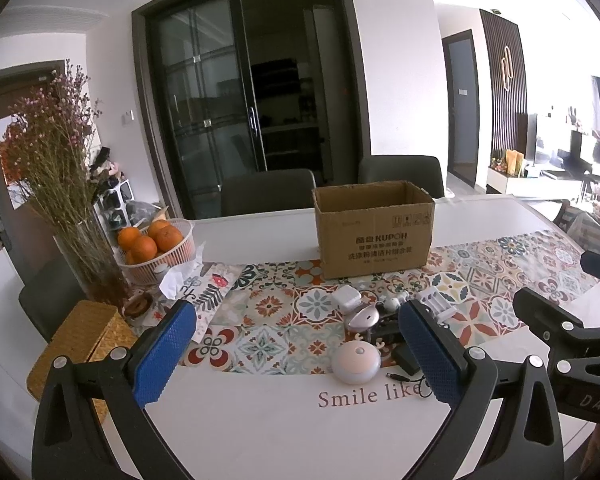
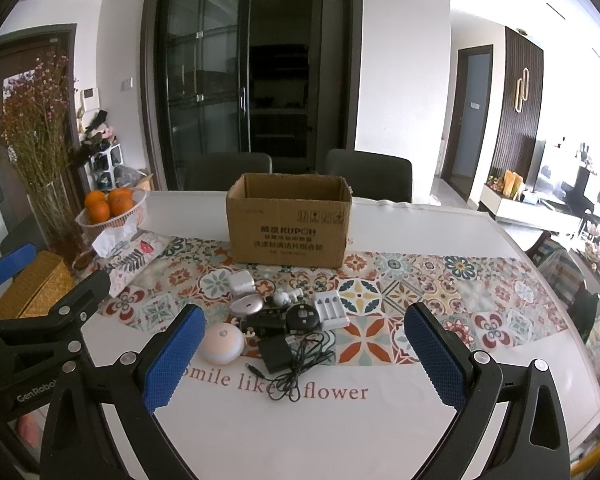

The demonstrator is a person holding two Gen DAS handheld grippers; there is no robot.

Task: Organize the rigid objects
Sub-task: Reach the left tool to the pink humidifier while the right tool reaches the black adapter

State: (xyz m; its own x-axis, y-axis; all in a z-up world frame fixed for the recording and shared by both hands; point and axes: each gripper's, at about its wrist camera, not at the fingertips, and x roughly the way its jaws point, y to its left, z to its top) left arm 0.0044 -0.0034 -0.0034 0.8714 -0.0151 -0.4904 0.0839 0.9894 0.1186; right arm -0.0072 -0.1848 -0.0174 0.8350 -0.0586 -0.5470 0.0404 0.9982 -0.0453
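Both the left tongs (image 1: pixel 296 350) and the right tongs (image 2: pixel 305 354) are wide open and hold nothing, above the near edge of the table (image 2: pixel 380 432). The small rigid objects lie close together in the middle of the patterned runner, just in front of the open cardboard box (image 2: pixel 288 232): a round white lamp (image 2: pixel 223 345), a black adapter (image 2: pixel 275 354) with its loose cable (image 2: pixel 300 364), and a white battery charger (image 2: pixel 331 311). I think the cable can catch on neighbouring objects and drag them when the adapter is lifted, and the smooth round lamp may slip from the pads.
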